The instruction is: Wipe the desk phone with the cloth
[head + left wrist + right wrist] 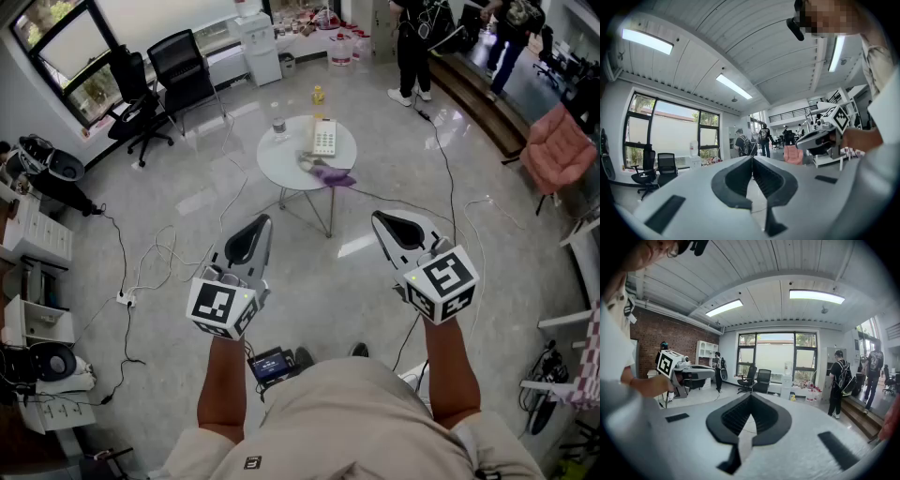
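Note:
A white desk phone lies on a small round white table some way ahead of me in the head view. A purple cloth sits bunched at the table's near edge, just below the phone. My left gripper is held low at the left, well short of the table, jaws shut and empty. My right gripper is at the right, also shut with nothing in it. In the left gripper view my left gripper points level across the room; the right gripper does likewise in its own view.
A small bottle stands on the table's far left. Cables trail over the floor on the left and right. Black office chairs stand by the window. A pink chair is at the right. People stand at the back.

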Demonstrator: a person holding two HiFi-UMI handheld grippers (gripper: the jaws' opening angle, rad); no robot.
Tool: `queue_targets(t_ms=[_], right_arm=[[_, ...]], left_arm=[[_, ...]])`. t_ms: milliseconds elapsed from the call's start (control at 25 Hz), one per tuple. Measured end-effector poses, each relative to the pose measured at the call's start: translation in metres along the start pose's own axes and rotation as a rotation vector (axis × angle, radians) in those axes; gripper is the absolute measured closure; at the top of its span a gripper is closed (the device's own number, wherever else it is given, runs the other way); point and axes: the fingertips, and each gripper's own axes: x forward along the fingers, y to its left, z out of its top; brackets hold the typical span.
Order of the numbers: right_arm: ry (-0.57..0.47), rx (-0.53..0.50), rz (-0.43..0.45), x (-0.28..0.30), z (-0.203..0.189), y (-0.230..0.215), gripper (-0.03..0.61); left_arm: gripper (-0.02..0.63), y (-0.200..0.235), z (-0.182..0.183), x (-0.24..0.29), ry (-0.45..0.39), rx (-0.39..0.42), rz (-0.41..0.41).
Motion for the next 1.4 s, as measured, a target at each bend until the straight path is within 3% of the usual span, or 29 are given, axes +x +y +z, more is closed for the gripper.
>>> queue_targets(t_ms=[800, 1400], right_arm=[[0.041, 0.010, -0.038, 0.029, 0.000, 0.044, 0.588], [0.000, 0.062, -0.093, 0.066, 0.014, 0.067, 0.584]], left_arm=[[0.604, 0.043, -0.017, -0.035, 0.006, -0.035, -0.041], [0.604, 0.093, -0.034, -0.065, -0.007, -0.072, -0.067]])
